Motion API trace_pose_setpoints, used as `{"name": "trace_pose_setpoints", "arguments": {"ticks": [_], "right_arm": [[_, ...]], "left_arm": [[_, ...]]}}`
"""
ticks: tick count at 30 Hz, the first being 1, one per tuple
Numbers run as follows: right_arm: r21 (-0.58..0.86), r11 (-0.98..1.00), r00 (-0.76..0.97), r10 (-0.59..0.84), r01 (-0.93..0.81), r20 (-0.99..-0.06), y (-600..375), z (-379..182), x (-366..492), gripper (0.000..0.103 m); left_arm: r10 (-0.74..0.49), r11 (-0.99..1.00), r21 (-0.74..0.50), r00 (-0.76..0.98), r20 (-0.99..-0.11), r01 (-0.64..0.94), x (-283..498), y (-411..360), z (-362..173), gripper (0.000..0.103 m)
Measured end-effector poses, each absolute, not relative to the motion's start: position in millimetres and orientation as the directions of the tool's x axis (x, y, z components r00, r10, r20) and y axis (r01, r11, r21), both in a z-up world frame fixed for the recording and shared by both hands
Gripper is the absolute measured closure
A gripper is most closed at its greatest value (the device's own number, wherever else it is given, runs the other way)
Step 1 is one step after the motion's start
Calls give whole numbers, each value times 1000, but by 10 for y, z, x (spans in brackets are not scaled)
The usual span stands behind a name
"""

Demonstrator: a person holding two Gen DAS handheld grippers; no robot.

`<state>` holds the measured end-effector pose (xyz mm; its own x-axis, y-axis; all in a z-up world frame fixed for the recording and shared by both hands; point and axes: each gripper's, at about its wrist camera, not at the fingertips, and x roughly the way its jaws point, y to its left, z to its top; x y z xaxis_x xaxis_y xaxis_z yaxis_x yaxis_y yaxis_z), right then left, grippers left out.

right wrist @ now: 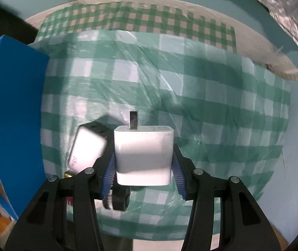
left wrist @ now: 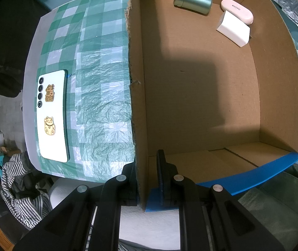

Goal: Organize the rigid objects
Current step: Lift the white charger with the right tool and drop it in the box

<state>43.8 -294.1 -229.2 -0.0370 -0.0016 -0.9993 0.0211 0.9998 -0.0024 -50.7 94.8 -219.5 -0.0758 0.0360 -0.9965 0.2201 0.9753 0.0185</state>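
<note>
Right wrist view: a white charger is clamped between the blue-ribbed pads of the right gripper, which is closed on its two side faces. The charger fills the gap between the pads; its prong end faces away from the camera, above the green checked cloth on the surface. Just left of the charger, partly behind the left pad, a blurred white and black block is seen on the cloth. A small black item is seen below the charger; what it is cannot be told. Farther left, a blue box wall is seen.

Left wrist view: the left gripper is closed narrow on the near cardboard wall of the box, one pad outside, one inside. A phone lies face down on the cloth, left of the box and well apart from the gripper. In the far corner of the box, a green tin lies on its side; beside it a white block is touching a pink case.
</note>
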Motion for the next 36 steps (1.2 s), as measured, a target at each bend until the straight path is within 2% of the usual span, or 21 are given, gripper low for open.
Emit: {"name": "trace_pose_setpoints", "arguments": {"ticks": [17,36], "right_arm": [[9,986,33,15,-169,-999,-2386,-1685,607,54],[21,911,66,53,-413,-996,-1330,-1415,850,54]], "left_arm": [[39,973,21,-74,-996,228,-503,919,-2191,90],[38,974,20,-74,-997,227,-498,922,-2189,90]]}}
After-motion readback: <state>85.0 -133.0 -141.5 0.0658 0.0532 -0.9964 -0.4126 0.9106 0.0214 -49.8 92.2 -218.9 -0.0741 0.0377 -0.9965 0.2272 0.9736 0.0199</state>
